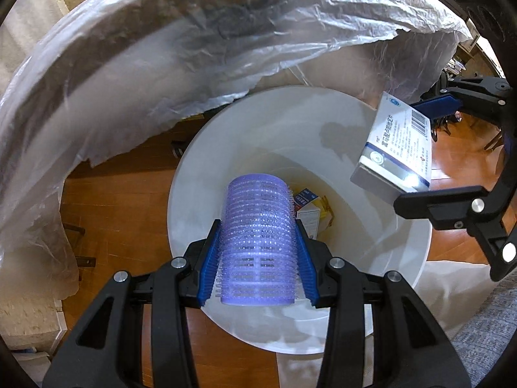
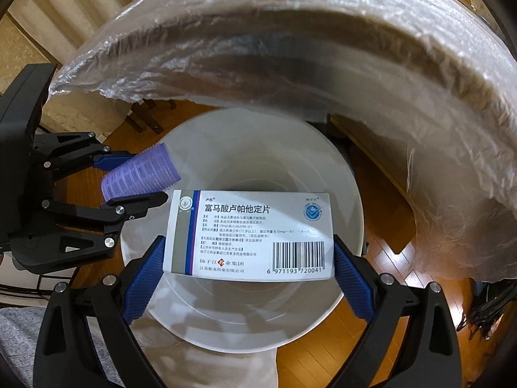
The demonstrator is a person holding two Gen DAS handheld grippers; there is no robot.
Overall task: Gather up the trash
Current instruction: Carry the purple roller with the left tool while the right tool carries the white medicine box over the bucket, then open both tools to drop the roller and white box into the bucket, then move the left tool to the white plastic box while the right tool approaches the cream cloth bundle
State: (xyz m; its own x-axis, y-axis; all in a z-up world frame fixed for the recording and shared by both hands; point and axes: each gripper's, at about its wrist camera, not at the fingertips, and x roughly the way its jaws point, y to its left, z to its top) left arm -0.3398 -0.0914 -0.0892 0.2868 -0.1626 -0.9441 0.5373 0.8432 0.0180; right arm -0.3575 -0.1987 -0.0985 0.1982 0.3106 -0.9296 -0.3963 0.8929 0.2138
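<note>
Over the wood floor [image 1: 129,213] sits the white bin [image 1: 397,258], and I hang above it — left tongs [image 1: 258,255] pinching a purple roller [image 1: 258,242], right tongs [image 2: 248,258] pinching a pill box [image 2: 248,229] — so next, I judge, both must let go.

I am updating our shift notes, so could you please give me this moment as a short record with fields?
left tool: shut on purple hair roller, above the bin opening
right tool: shut on white medicine box, barcode side facing the camera
white bin: on the wooden floor, under both tools
bin contents: a small carton at the bottom
plastic sheet: crumpled, clear, over the surface beside the bin
</note>
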